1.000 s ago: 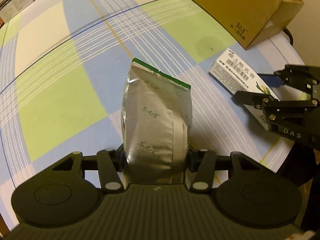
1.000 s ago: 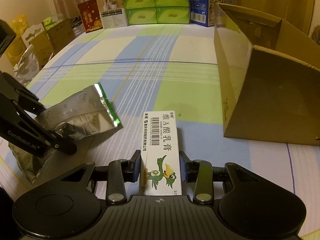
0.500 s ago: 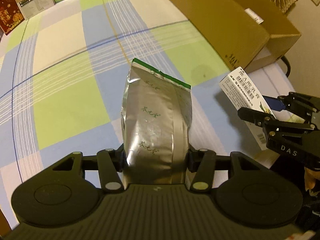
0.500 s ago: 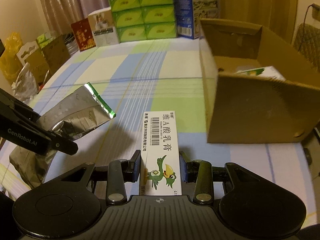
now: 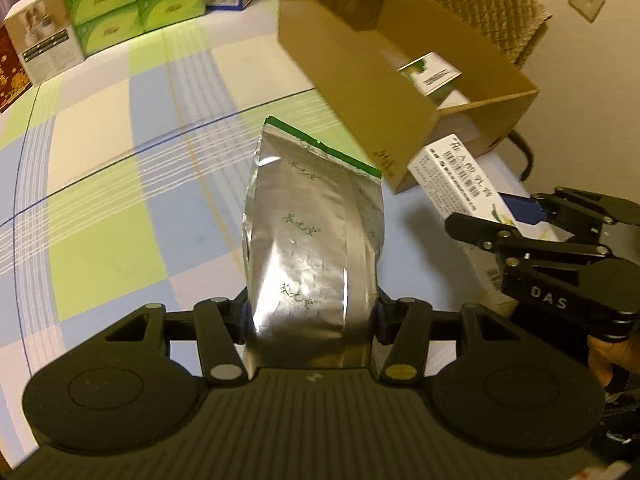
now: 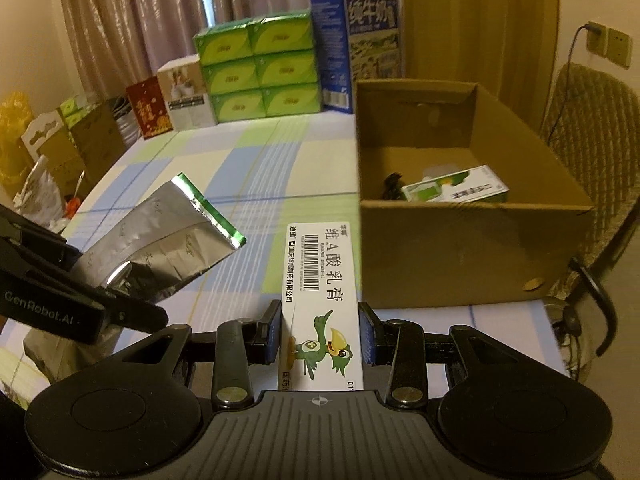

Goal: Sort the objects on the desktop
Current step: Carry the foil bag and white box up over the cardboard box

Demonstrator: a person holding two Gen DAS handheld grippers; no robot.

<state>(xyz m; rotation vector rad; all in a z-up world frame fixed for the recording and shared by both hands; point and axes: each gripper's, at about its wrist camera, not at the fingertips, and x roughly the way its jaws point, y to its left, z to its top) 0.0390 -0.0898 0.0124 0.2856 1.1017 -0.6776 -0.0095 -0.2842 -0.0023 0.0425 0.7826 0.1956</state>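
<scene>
My left gripper [image 5: 310, 318] is shut on a silver foil pouch [image 5: 312, 248] with a green top edge and holds it above the checked tablecloth. The pouch also shows in the right wrist view [image 6: 160, 248]. My right gripper [image 6: 320, 340] is shut on a long white ointment box [image 6: 322, 296] with a green bird and a barcode; it also shows in the left wrist view [image 5: 460, 176]. An open cardboard box [image 6: 460, 256] stands just ahead and to the right, with a green and white carton [image 6: 456, 190] inside it.
The checked tablecloth [image 5: 100, 200] covers the table. Green tissue packs [image 6: 260, 64], a blue milk carton [image 6: 372, 48] and other boxes line the far edge. A woven chair [image 6: 592, 128] stands right of the cardboard box. Bags and boxes [image 6: 44, 160] sit at the left.
Both grippers have risen with their loads and moved towards the cardboard box. The inside of the box and the carton in it have come into view.
</scene>
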